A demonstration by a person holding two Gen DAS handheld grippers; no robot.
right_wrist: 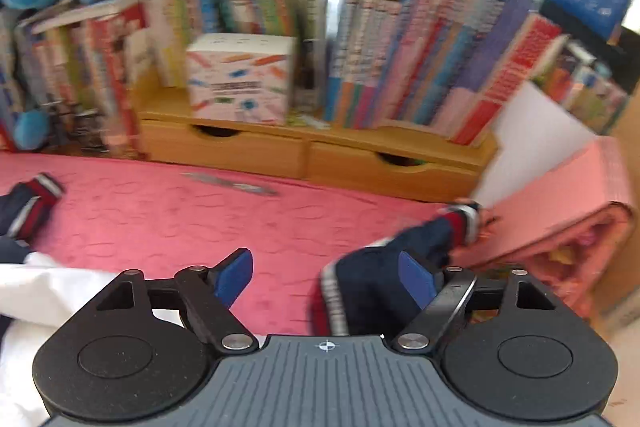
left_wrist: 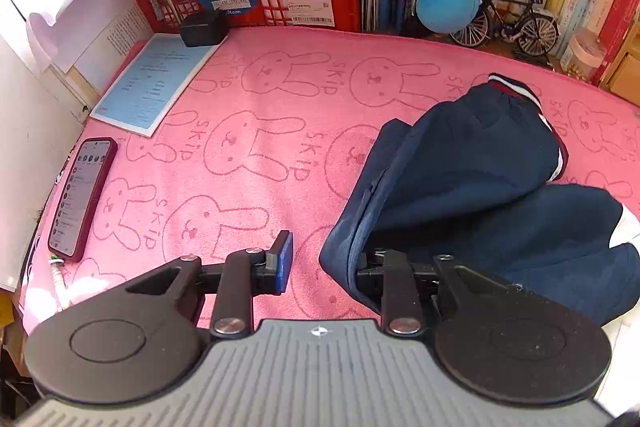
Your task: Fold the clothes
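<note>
Left gripper nearest, low over pink rabbit-print towel, jaws spread wide. Blue-padded left finger bare over towel; right finger hidden under draped edge of navy garment, nothing pinched. Garment heaped to right of gripper, striped cuff at far end. Phone and blue booklet well apart on left. Right gripper likewise spread, tilted down over towel; navy sleeve with striped trim against its right pad, not clamped. View blurred.
</note>
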